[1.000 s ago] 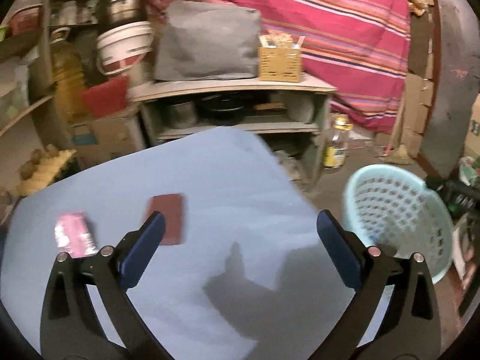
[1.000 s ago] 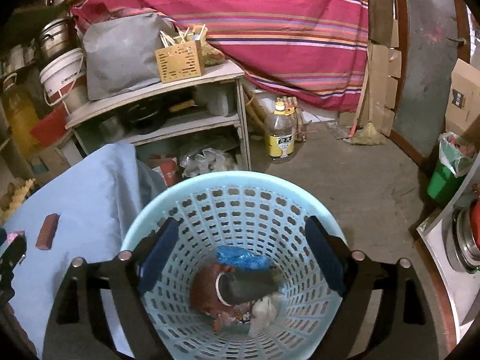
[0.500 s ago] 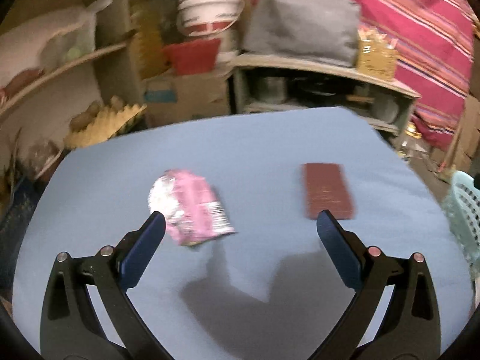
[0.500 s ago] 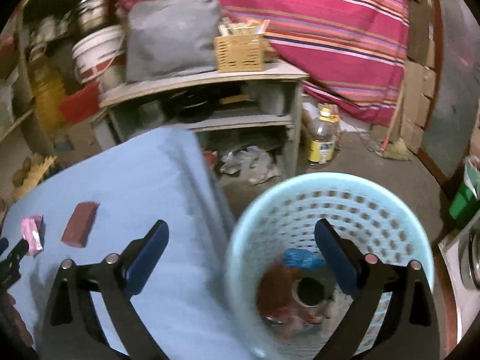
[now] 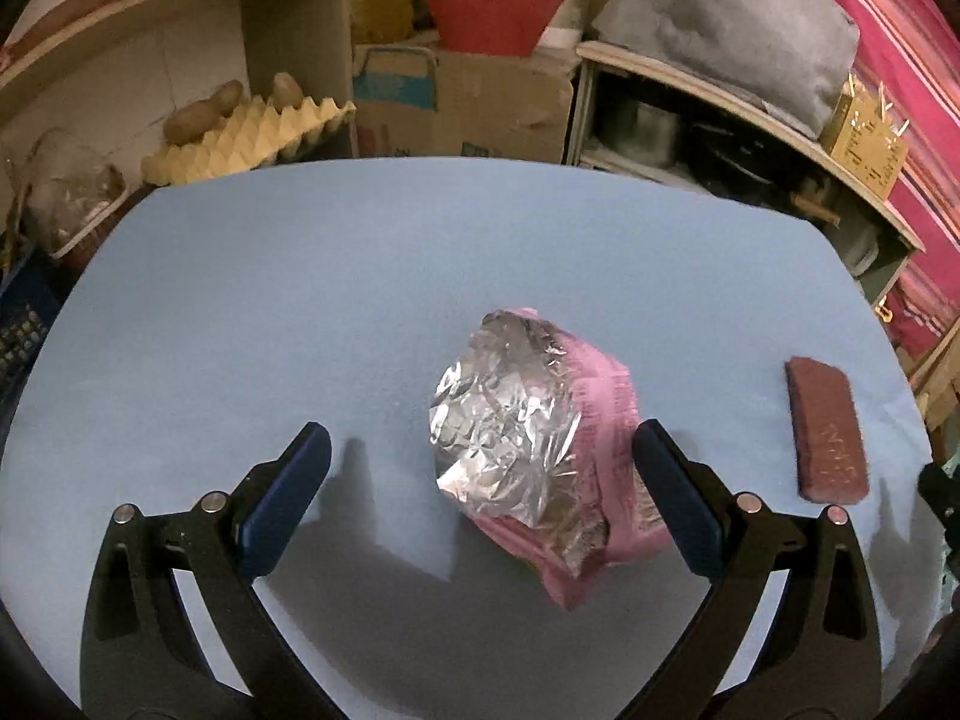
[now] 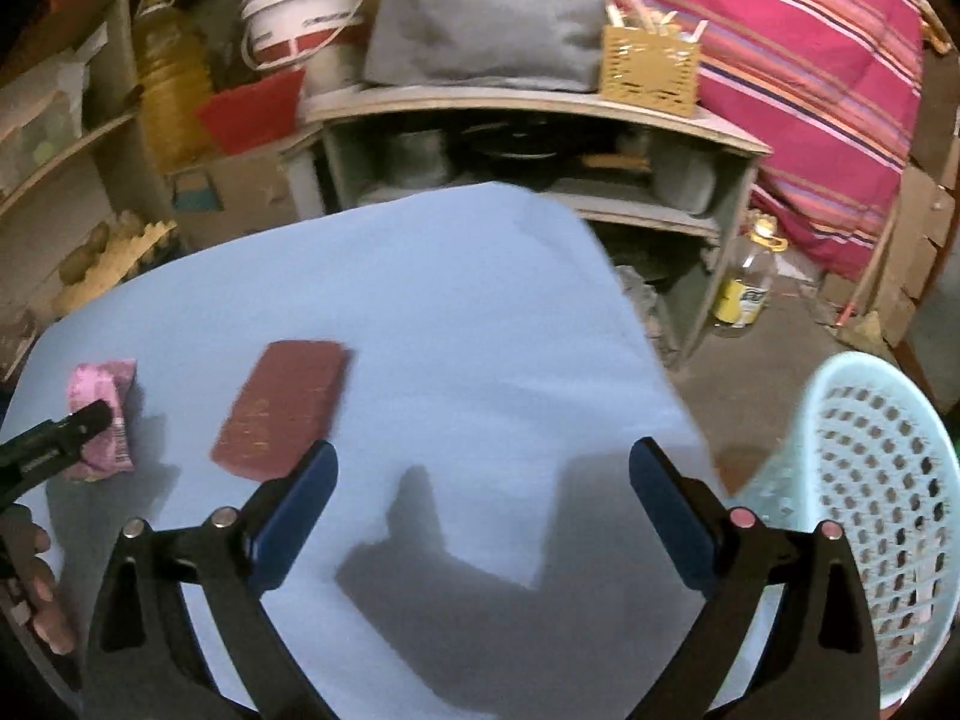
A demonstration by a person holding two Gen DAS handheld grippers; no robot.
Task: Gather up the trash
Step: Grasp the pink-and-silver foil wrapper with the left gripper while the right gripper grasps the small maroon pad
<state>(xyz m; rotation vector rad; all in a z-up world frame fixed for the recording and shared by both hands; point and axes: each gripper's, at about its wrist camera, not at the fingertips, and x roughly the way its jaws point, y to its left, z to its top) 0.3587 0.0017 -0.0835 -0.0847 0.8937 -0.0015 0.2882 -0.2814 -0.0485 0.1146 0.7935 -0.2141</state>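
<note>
Trash on the table: a crumpled pink wrapper with silver foil lining (image 5: 528, 450) and a flat dark-red rectangular packet (image 5: 827, 429), both lying on the blue cloth-covered table (image 5: 360, 300).

Change: a second ago your left gripper (image 5: 480, 501) looked across the table's edge with the wrapper far off to one side; now the wrapper sits between its fingers, closer to the right one, which may touch its pink edge. Your right gripper (image 6: 483, 510) was over the pale-blue perforated plastic basket (image 6: 870, 480); now it is over the table, basket at the right edge of its view and off the table, red packet just ahead of its left fingertip (image 6: 312, 474).

Meaning, as a judgement: one drop-off looks finished, and two pickups are being set up at once.

Pose: both grippers pitch steeply down toward the cloth. Left jaws stand wide apart, not pressing the wrapper. Right jaws spread wide, nothing between them. Your hand (image 6: 36, 600) shows at the lower left of the right view.

Next: centre the wrapper before closing; foil will crush easily.
</note>
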